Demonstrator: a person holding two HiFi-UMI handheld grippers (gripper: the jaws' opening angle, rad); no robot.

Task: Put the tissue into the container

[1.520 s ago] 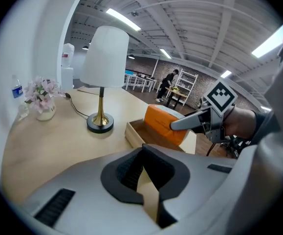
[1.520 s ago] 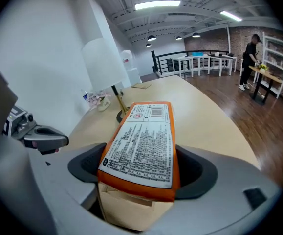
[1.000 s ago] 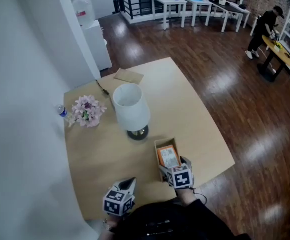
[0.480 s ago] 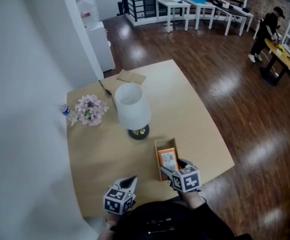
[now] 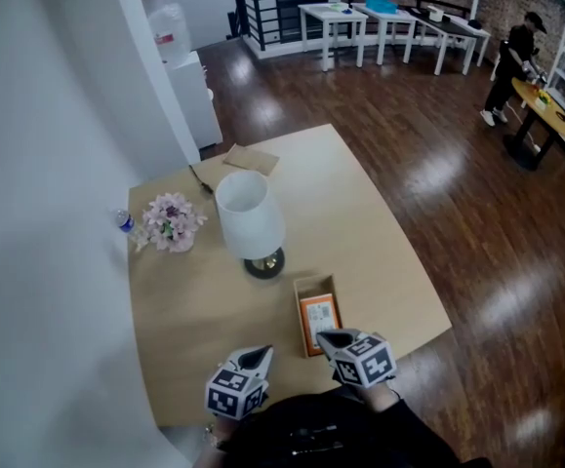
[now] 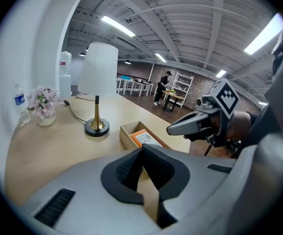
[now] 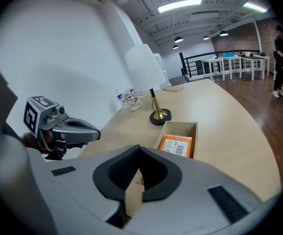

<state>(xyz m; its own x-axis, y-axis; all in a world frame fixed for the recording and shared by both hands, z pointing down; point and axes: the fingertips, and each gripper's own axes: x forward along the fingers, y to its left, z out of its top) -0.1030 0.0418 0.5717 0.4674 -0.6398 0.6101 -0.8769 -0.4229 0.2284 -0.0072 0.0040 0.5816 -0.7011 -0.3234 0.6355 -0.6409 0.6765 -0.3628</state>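
An open wooden box stands on the tan table, near its front edge. An orange tissue pack lies flat inside it, also visible as the tissue pack and the tissue pack in the gripper views. My right gripper hovers just off the box's near end, shut and holding nothing. My left gripper hangs to the left of the box over the table's front edge, shut and empty too. In their own views, the left gripper and the right gripper both point toward the box.
A white-shaded lamp on a dark base stands just beyond the box. A vase of pink flowers, a small water bottle and a brown paper lie farther back. A white wall runs along the left. A person stands far off.
My right gripper has drawn back a little from the box's near end and its jaws have closed. The tissue pack stays in the box. The left gripper has barely moved.
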